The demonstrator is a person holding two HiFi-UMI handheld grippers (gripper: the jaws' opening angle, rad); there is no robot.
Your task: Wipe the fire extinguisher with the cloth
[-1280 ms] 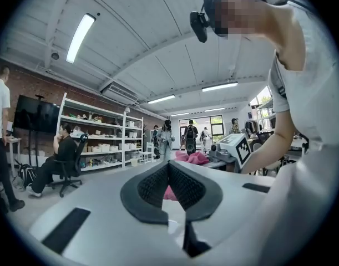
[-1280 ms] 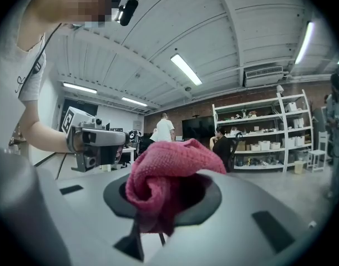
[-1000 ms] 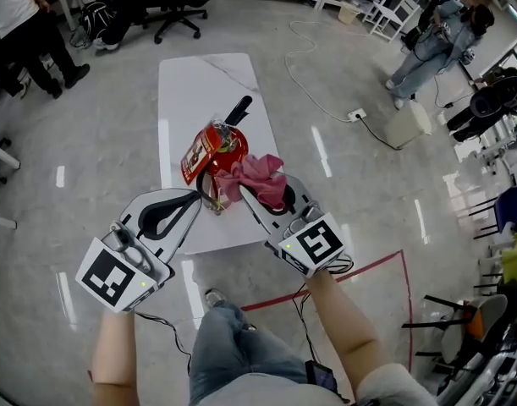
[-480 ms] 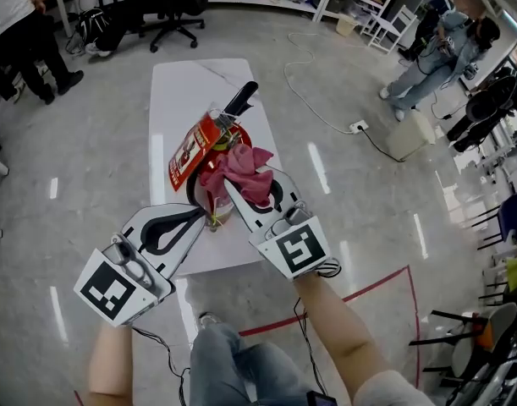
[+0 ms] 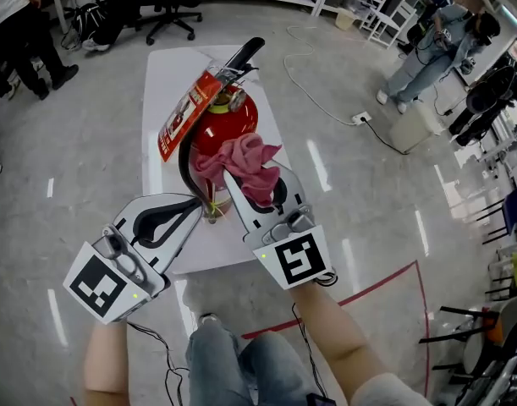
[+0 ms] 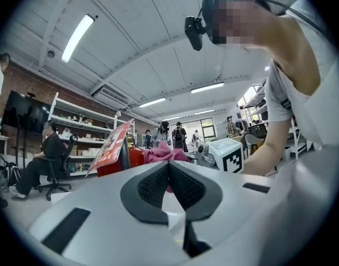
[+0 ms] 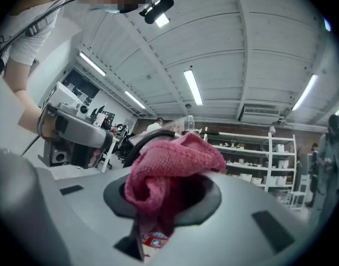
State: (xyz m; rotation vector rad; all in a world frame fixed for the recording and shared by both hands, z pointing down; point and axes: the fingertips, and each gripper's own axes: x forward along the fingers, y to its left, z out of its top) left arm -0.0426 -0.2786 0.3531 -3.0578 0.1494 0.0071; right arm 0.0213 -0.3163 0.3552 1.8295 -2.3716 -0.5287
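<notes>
- A red metal fire extinguisher (image 5: 233,121) with a black lever handle (image 5: 241,53) and a red printed card tag (image 5: 186,112) sits on a white rectangular tabletop (image 5: 169,100). We cannot tell whether it stands straight or leans.
- A bunched pink knitted cloth (image 5: 241,163) lies against the near side of the extinguisher's red body.
- The right gripper (image 5: 256,191) is clamped on that cloth. Its own view shows pink folds filling the space between the jaws and spilling over the top.
- The left gripper (image 5: 199,203) has its jaws pressed together, and we see nothing between the pads. Its tips sit at the extinguisher's near foot, beside a black hose loop (image 5: 184,163).
- What has changed: a second ago the cloth hung low at the extinguisher's right flank and the cylinder looked flatter and farther off. Now the cloth is on the body itself, and the extinguisher fills more of the head view.
- We judge that a wiping stroke is under way and that most of the red surface, especially the far side, is still unwiped.
- Beyond the extinguisher are a grey polished floor, shelving and several people standing well apart from it.
</notes>
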